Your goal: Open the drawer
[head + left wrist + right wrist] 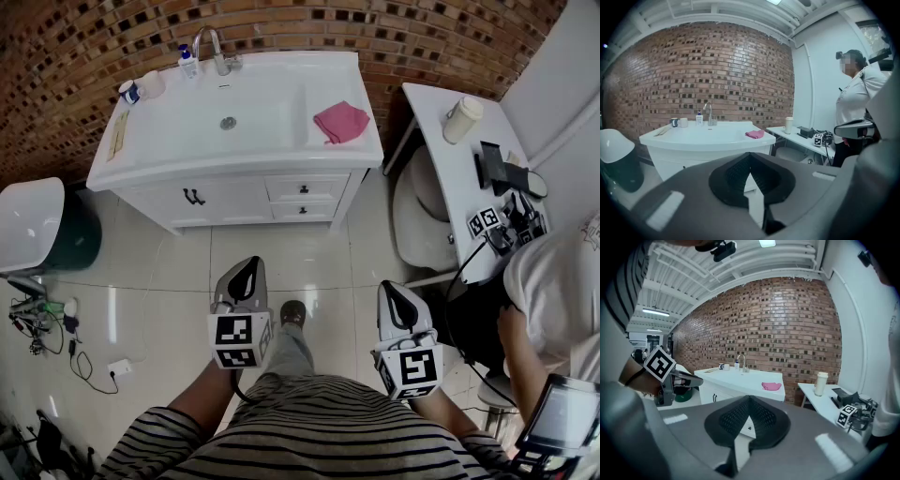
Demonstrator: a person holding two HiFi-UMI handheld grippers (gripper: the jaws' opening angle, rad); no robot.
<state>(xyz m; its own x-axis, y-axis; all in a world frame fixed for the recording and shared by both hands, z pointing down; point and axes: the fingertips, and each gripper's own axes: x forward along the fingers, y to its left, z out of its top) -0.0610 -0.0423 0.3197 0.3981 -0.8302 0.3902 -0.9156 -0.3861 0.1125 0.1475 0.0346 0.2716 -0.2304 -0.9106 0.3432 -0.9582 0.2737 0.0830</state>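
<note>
The white vanity (234,155) stands against the brick wall, well ahead of both grippers. Two small drawers (303,189) with dark knobs sit stacked under the right of its counter, both closed. To their left is a cabinet door with dark handles (194,197). My left gripper (246,267) and right gripper (394,292) hover side by side over the tiled floor, far short of the vanity, both shut with nothing in them. In the right gripper view a drawer knob (749,427) shows through the slit below the shut right gripper (749,399). The left gripper (750,157) hides the drawers in its own view.
A pink cloth (340,122), a faucet (214,49), a soap bottle and cups lie on the counter. A white side table (441,155) with a paper cup (461,119) stands right, a person (553,281) beside it. A green bin (42,234) and cables (37,319) are left.
</note>
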